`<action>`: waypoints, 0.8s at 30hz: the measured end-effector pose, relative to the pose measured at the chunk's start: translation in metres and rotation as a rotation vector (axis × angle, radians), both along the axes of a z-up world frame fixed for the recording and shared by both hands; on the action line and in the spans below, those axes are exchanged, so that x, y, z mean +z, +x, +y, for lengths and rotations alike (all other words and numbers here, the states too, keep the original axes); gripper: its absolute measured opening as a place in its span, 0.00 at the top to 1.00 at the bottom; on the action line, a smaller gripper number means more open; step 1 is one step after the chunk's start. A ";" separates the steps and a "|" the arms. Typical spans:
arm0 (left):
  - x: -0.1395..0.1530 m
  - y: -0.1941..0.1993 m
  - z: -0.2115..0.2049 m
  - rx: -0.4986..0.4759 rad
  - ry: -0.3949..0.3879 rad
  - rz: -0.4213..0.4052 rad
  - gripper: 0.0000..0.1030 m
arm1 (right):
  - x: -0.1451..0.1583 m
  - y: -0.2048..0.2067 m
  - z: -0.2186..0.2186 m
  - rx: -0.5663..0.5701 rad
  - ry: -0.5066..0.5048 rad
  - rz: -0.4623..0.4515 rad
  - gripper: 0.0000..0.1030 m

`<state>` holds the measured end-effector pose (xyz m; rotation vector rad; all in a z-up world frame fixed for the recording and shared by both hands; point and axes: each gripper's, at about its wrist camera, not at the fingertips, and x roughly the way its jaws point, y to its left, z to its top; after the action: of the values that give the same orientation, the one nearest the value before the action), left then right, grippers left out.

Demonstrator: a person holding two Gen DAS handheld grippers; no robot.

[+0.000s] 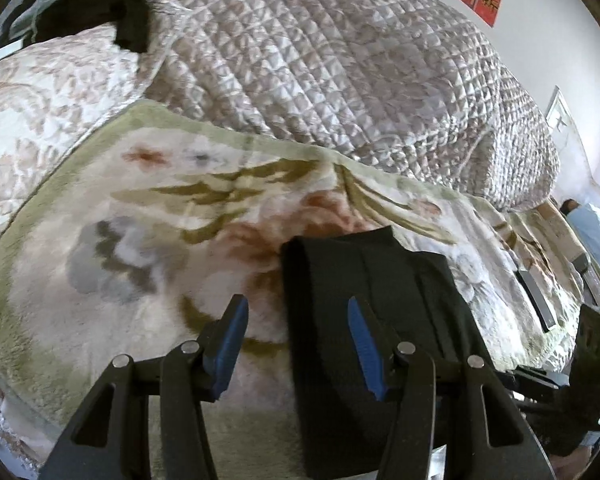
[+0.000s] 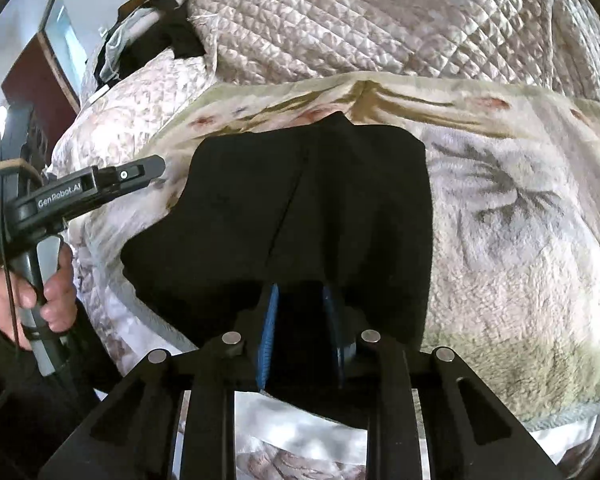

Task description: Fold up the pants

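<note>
So the black pants (image 2: 292, 216) are lying folded up small on the floral blanket (image 1: 148, 216) on the bed, sitting dead centre in the right wrist view and around 5 o'clock in the left one.

The right gripper (image 2: 300, 312) is pinching the near edge of the pants, its blue fingers (image 2: 269, 320) sitting narrow with dark cloth bunched between them. The left gripper (image 1: 296, 340) is hovering with fingers about half apart, gripping nothing; one finger is over blanket, the other over the pants' left edge. You can see the person's hand (image 2: 40, 296) holding it at 9 o'clock in the right view.

What I'd be worrying about: the right grip is only catching an edge, so if it's grabbing just the top layer, any pull is going to peel the fold open or drag the stack crooked. That plush blanket is also looking grabby and could be bunching up underneath. With the left side not pinning anything, the bundle could be sliding.

Containers: not seeing any, just the quilt (image 1: 340, 60) heaped behind.
</note>
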<state>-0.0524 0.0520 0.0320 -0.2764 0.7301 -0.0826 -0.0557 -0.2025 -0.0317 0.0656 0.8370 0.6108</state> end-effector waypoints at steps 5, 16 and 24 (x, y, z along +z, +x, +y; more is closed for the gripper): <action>0.015 0.022 -0.018 -0.067 0.033 0.007 0.47 | 0.025 0.038 -0.005 -0.033 0.022 -0.042 0.78; -0.029 0.078 -0.039 -0.134 0.136 0.133 0.57 | -0.011 0.126 -0.004 -0.133 -0.068 0.015 0.92; -0.031 0.071 -0.040 -0.125 0.151 0.079 0.56 | -0.012 0.118 -0.005 -0.139 -0.077 -0.033 0.94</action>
<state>0.0188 0.0122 0.0006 -0.0900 0.8276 -0.1348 0.0622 -0.2070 -0.0433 0.0428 0.8161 0.4474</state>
